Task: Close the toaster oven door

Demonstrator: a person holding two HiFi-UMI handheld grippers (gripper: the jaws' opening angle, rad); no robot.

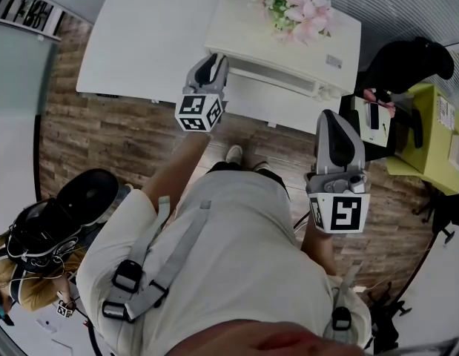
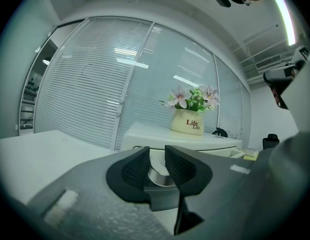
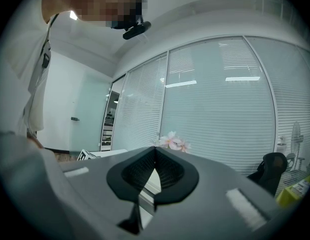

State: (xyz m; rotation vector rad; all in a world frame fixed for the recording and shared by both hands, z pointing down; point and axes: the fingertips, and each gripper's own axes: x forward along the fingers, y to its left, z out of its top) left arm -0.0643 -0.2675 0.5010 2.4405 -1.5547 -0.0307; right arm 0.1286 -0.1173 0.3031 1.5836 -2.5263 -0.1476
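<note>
The white toaster oven [image 1: 288,47] stands on the white table [image 1: 147,35], with a pot of pink flowers [image 1: 296,6] on top. From above, its front is only a dark line under the top edge, so I cannot tell how the door stands. My left gripper [image 1: 213,61] hovers just before the oven's left front corner. In the left gripper view the oven [image 2: 180,141] and pot [image 2: 187,120] lie straight ahead; the left gripper [image 2: 157,156] has its pads apart, with a silvery round part low in the gap. My right gripper [image 1: 333,121] is held further back. The right gripper [image 3: 155,156] is shut on nothing.
A black office chair [image 1: 403,61] and a yellow-green box [image 1: 437,132] stand to the right of the oven. Black gear [image 1: 73,213] lies on the wooden floor [image 1: 103,136] at the lower left. Glass walls with blinds [image 2: 94,84] run behind the table.
</note>
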